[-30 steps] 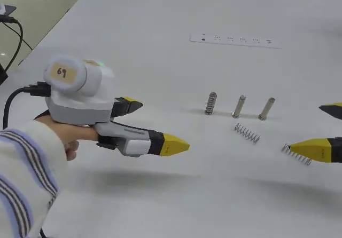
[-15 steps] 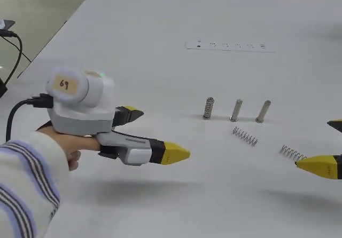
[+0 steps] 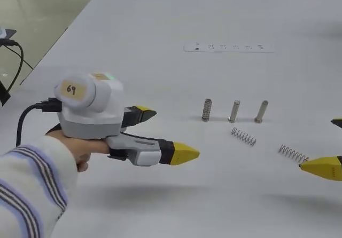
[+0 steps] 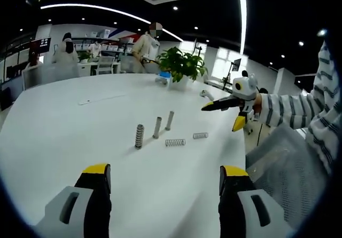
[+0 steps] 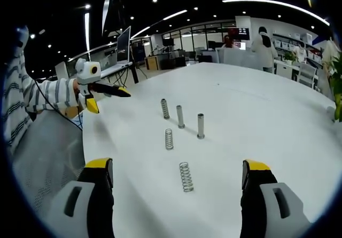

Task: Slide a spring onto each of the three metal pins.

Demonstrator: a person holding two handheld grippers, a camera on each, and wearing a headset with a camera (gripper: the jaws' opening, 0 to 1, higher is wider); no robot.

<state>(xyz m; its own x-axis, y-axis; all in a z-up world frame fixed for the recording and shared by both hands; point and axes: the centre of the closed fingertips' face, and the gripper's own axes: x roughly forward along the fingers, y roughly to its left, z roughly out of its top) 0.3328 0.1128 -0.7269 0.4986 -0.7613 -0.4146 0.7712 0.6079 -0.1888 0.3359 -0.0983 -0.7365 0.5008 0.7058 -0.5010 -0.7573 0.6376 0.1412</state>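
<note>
Three metal pins stand in a row on the white table. The left pin carries a spring; the middle pin and right pin are bare. Two loose springs lie flat: one just in front of the pins, another further right. My left gripper hovers open, well left of the pins, holding nothing. My right gripper is open at the right edge, its lower tip close to the second spring, which lies ahead between the jaws. The pins stand far ahead in the left gripper view.
A white power strip lies flat on the table behind the pins. A black cable hangs off the table's left edge. A potted plant stands at the far end of the table, and people stand beyond it.
My right gripper has drawn back to the right off the second loose spring, which now lies uncovered. My left gripper has crept slightly right. The head view shifted.
</note>
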